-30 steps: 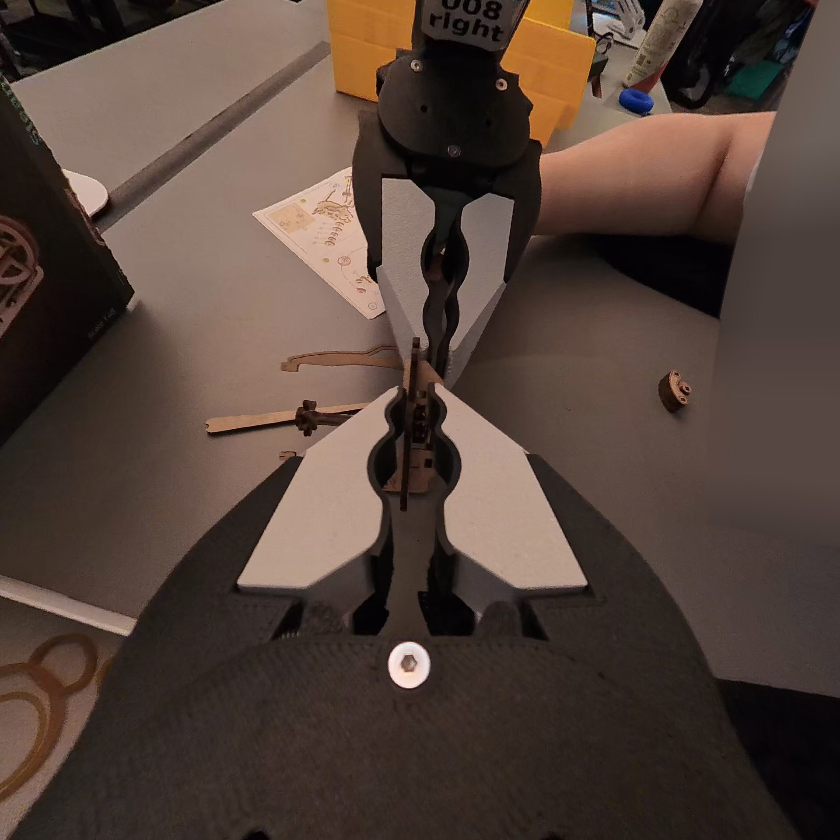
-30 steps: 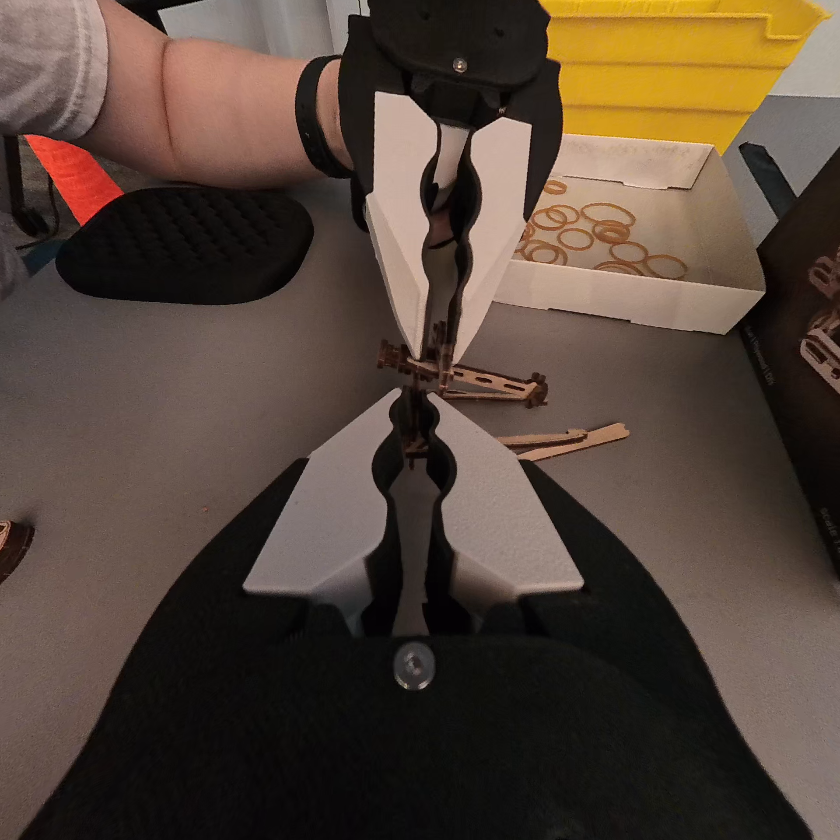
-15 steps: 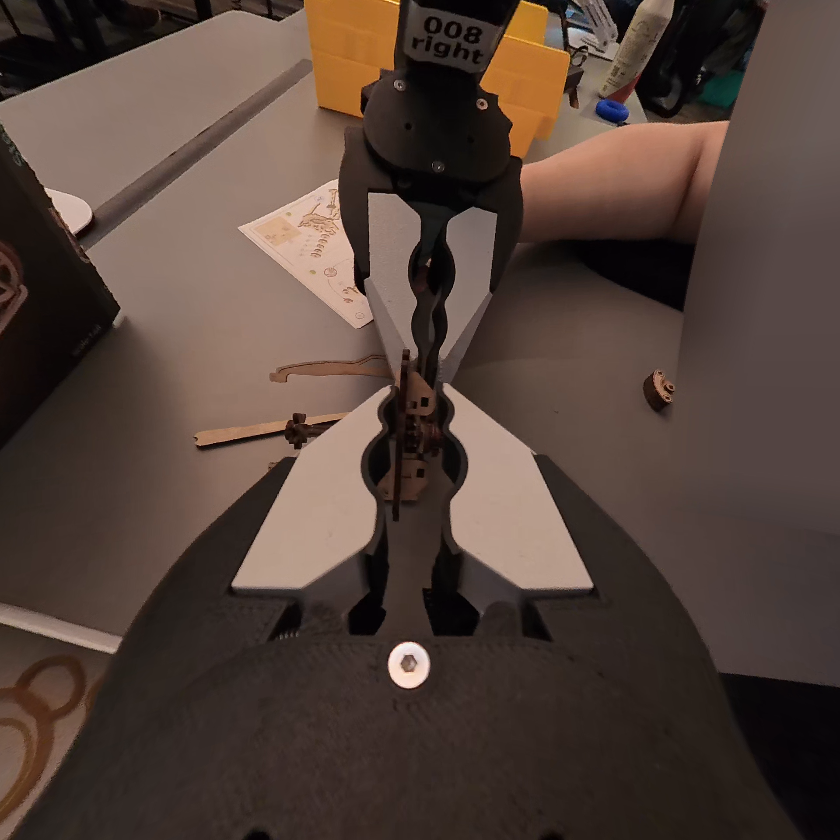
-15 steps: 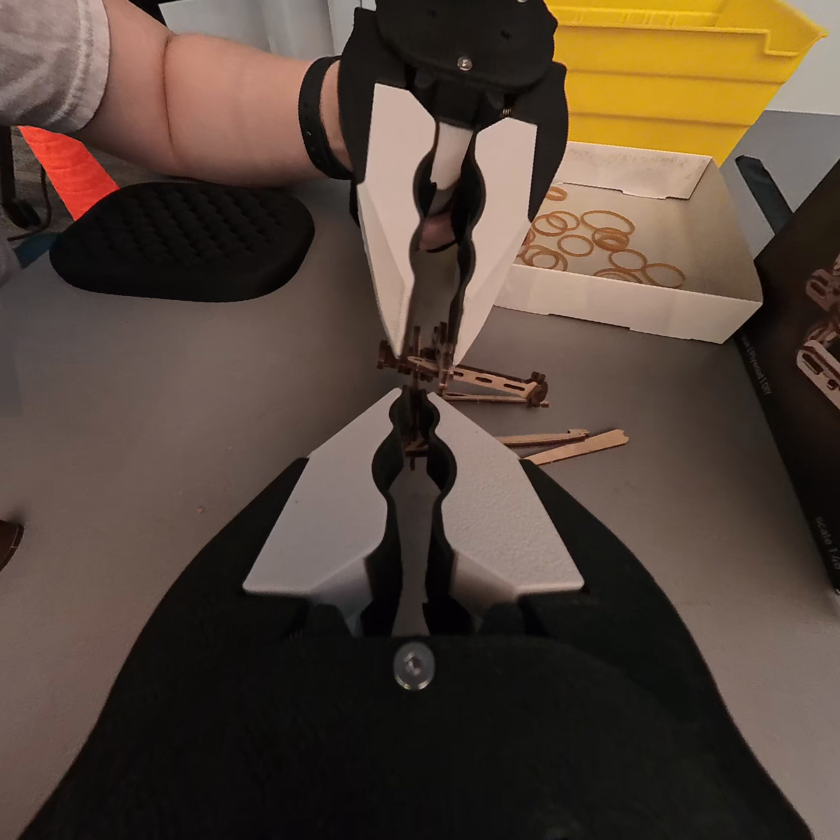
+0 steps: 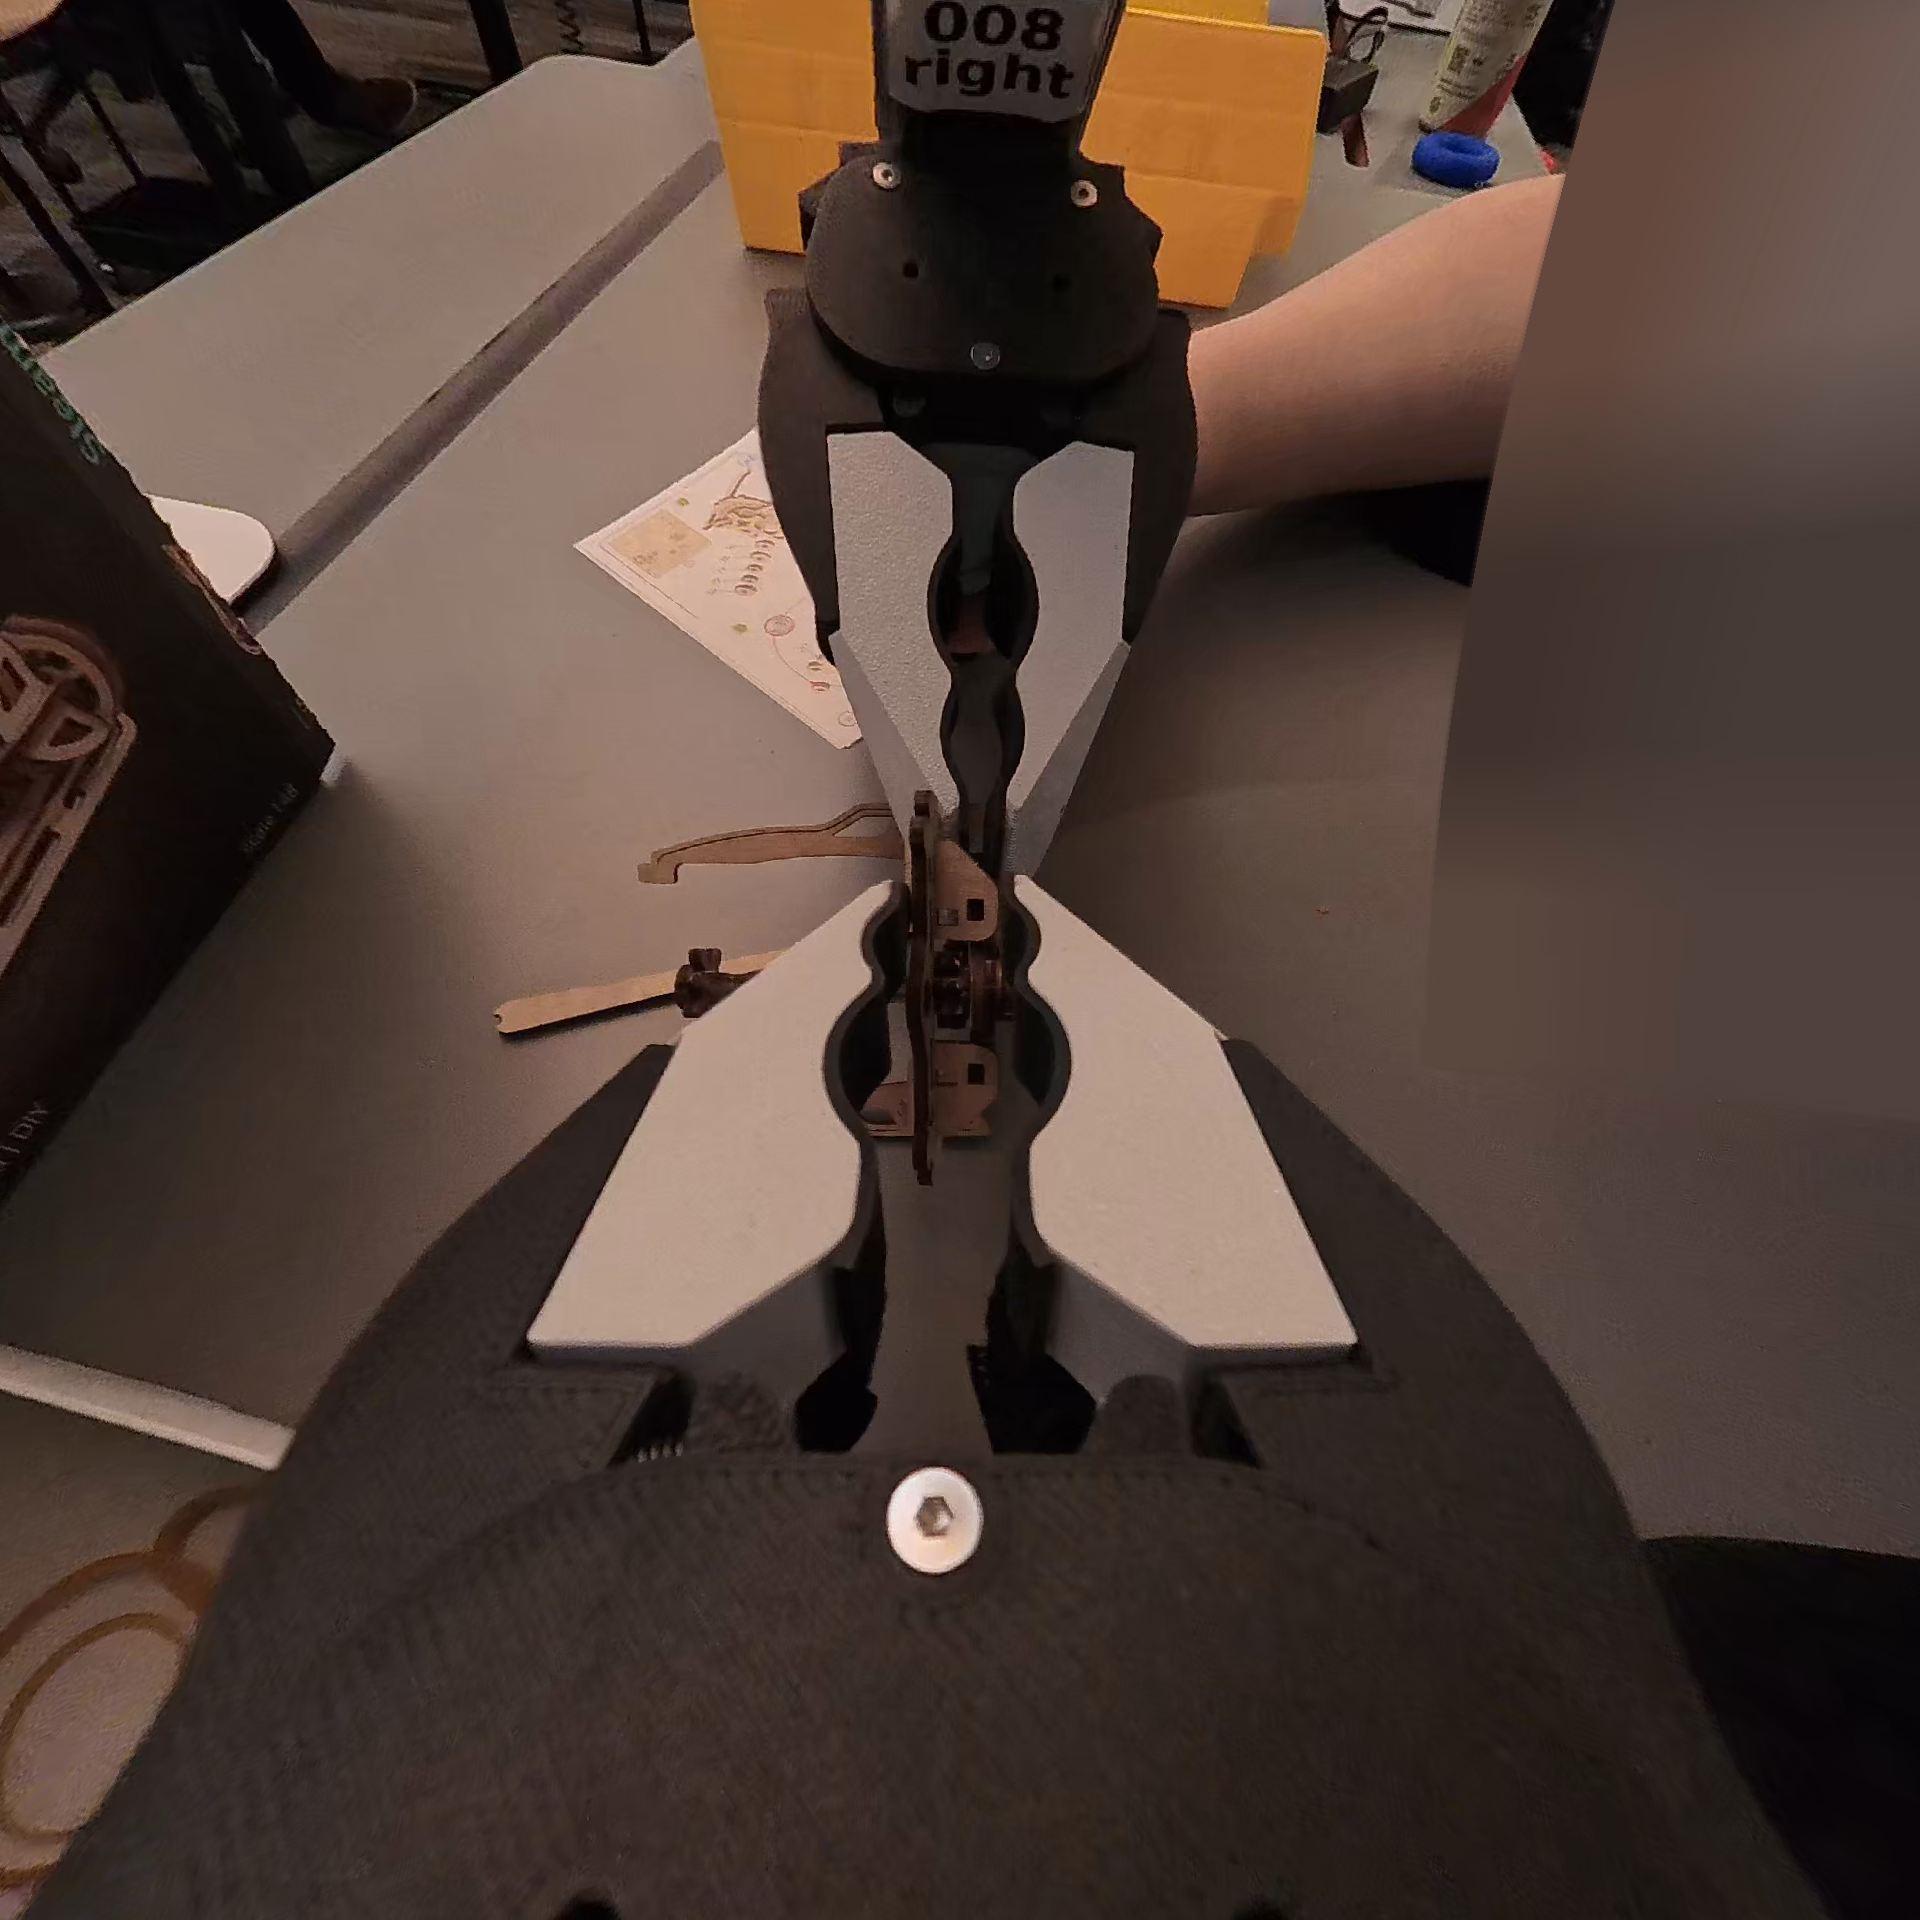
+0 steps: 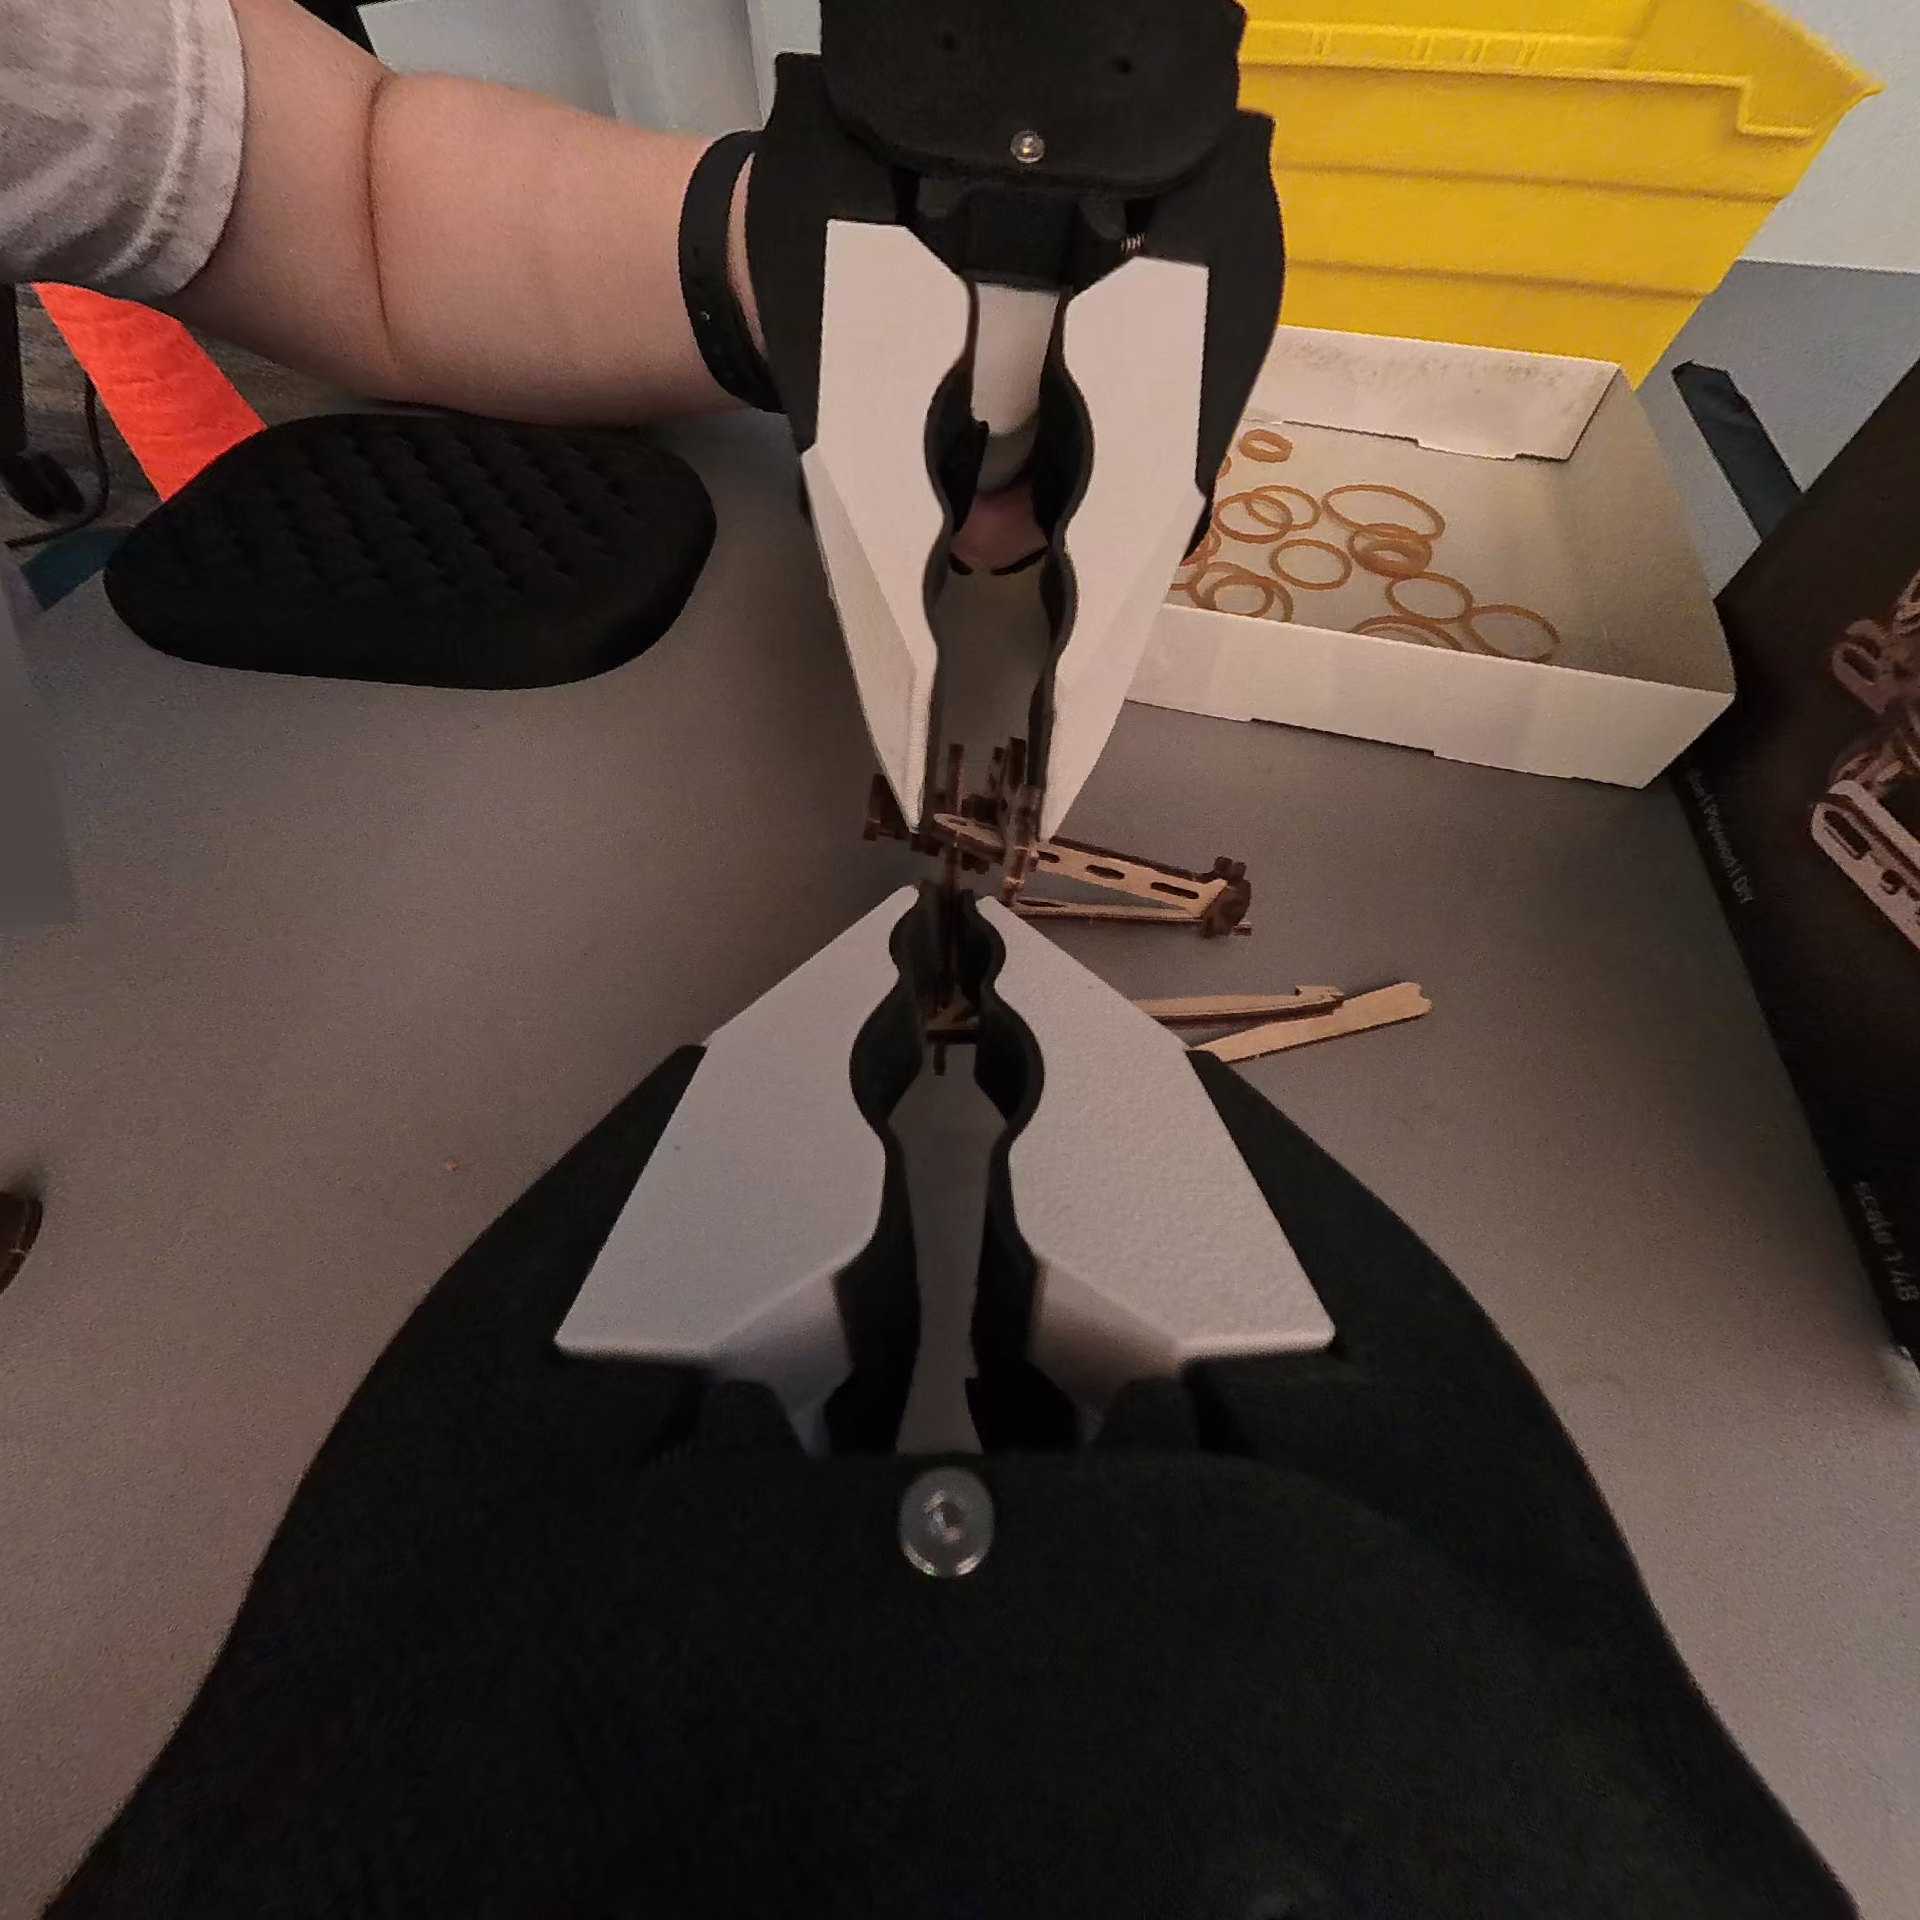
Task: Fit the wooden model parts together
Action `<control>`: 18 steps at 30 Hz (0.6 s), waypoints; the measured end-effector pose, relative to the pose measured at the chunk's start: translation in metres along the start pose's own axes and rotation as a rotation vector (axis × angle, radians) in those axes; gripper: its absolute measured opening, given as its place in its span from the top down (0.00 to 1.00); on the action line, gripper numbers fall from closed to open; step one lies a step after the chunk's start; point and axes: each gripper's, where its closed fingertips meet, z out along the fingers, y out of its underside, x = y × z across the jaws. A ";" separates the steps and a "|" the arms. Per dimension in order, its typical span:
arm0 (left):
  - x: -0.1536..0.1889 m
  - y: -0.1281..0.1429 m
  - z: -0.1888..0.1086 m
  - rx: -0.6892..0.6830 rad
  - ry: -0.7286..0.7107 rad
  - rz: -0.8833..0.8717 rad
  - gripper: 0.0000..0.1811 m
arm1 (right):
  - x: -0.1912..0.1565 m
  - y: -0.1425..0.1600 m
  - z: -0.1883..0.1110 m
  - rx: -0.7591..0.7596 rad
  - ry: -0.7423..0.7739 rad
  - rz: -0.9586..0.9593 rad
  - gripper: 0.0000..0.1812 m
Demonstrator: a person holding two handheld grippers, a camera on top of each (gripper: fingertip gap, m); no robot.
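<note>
Grey surface; only our right view shows white tray of rubber bands. Left claw clamps wooden assembly; right claw pinches wooden piece.

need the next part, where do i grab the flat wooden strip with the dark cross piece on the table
Grip the wooden strip on its bare pale shaft, clear of the dark cross piece. It lies flat on the table, so come from straight above, jaws across its narrow width.

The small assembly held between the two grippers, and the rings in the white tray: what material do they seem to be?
The small assembly looks like thin laser-cut plywood: pale matte faces, dark brown edges, square slots. The rings in the white tray look like tan rubber bands: thin, uneven loops lying overlapped, though the pictures cannot confirm the rubber.
</note>
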 end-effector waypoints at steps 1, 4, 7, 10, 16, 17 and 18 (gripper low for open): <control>0.000 0.000 0.000 0.003 0.006 -0.004 0.92 | 0.000 0.000 0.000 0.000 0.002 -0.003 0.99; 0.000 0.000 0.000 0.010 -0.002 0.006 0.92 | 0.001 0.000 0.000 0.001 0.000 0.008 0.99; -0.002 0.000 0.001 0.011 -0.030 0.018 0.92 | 0.002 0.000 -0.001 0.002 0.001 0.026 0.99; -0.003 -0.001 0.002 0.018 -0.057 0.036 0.93 | 0.003 0.000 -0.001 -0.002 0.011 0.033 0.99; -0.003 0.000 0.001 0.007 -0.104 0.069 0.93 | 0.003 0.000 0.000 0.006 0.004 0.067 0.99; -0.003 0.000 0.001 0.004 -0.113 0.076 0.93 | 0.003 0.000 -0.001 0.010 0.003 0.074 0.99; -0.004 0.000 0.001 0.002 -0.122 0.083 0.92 | 0.004 0.000 -0.001 0.012 0.003 0.079 0.99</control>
